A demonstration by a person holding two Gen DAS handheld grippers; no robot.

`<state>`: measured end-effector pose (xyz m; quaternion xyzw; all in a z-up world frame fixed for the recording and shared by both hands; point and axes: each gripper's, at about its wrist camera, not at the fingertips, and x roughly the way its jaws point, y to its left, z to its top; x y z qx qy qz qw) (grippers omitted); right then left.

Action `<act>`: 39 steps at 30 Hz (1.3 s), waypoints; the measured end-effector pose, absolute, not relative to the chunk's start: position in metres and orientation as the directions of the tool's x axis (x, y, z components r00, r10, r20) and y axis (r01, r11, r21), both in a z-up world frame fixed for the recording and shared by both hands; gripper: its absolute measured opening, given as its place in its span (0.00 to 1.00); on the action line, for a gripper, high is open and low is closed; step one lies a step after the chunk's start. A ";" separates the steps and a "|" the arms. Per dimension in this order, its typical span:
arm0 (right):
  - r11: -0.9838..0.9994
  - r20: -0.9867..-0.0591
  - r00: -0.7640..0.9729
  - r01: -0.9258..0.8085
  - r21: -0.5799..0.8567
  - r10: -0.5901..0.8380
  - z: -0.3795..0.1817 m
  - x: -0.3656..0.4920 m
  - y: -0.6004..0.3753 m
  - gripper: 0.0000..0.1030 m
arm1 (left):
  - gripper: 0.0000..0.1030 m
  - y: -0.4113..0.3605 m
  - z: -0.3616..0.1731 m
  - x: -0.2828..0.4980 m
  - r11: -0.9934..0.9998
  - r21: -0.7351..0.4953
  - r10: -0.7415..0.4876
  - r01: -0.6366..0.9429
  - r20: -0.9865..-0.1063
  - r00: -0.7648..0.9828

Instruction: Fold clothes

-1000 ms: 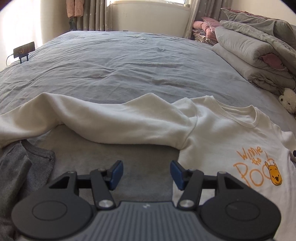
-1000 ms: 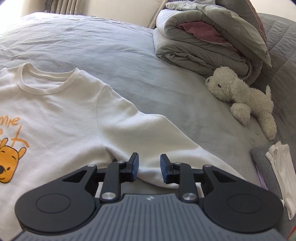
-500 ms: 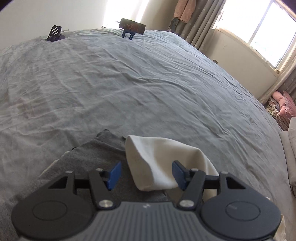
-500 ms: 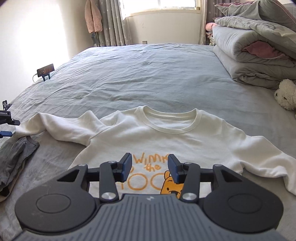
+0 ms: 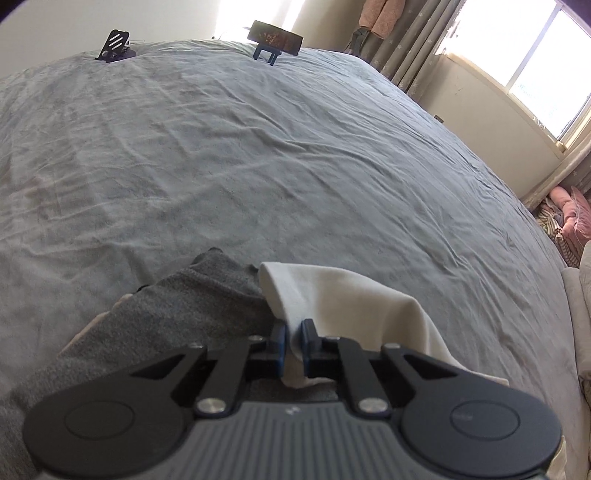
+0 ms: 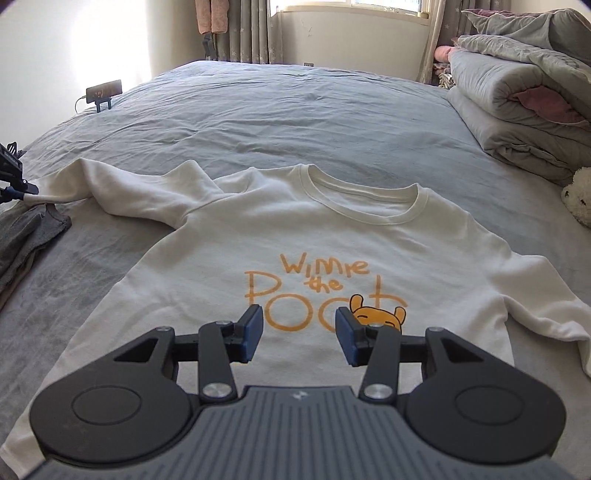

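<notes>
Cream sweatshirt (image 6: 332,236) lies face up on the bed (image 6: 295,110), collar toward 12 o'clock, hem toward 6; orange lettering and a yellow bear print (image 6: 380,317) on the chest; ribbed round neck; soft, thick knit, mostly flat, a few ripples near the shoulder at 10 o'clock; one sleeve (image 6: 110,184) runs out toward 9 o'clock, bunched and wavy; the other sleeve runs toward 3 o'clock and droops at its end.

Left gripper (image 5: 293,343) is pinched onto the cuff (image 5: 332,295) of that long sleeve; blue pads nearly together with cream cloth squeezed between them; the cuff end sits over a grey garment (image 5: 184,306), heathered knit, crumpled, at 9 o'clock of the cuff; in the right wrist view the left gripper shows at the 9 o'clock edge with the sleeve tip at it.

Right gripper (image 6: 299,336) hovers over the lower chest print, fingers spread wide, nothing between them.

Bed covered in a grey-blue sheet, finely wrinkled; phone on a stand (image 6: 104,90) at 10 o'clock near the bed edge; rolled grey quilts (image 6: 517,110) stacked at 2 o'clock; fluffy white toy (image 6: 578,195) at 3 o'clock; window (image 6: 369,3) and curtains (image 6: 251,29) at 12 o'clock; bright light on the wall.
</notes>
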<state>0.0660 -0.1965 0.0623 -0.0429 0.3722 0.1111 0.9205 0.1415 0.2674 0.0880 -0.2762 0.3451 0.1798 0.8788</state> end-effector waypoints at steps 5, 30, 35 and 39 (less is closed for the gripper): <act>0.973 -0.701 0.693 -0.233 0.006 0.170 0.058 0.068 -0.197 0.46 | 0.07 0.295 0.122 0.123 0.828 -0.359 0.162 -0.431 -0.583 0.796; 0.966 -0.738 0.654 -0.256 -0.014 0.163 0.033 0.074 -0.182 0.55 | 0.43 0.274 0.112 0.120 0.852 -0.175 0.267 -0.493 -0.665 0.698; 0.964 -0.736 0.654 -0.264 -0.005 0.175 0.035 0.072 -0.180 0.55 | 0.48 0.306 0.099 0.116 0.749 -0.177 0.345 -0.638 -0.719 0.604; 0.965 -0.736 0.655 -0.262 -0.011 0.170 0.034 0.072 -0.178 0.55 | 0.46 0.327 0.078 0.111 0.665 -0.325 0.219 -0.672 -0.776 0.592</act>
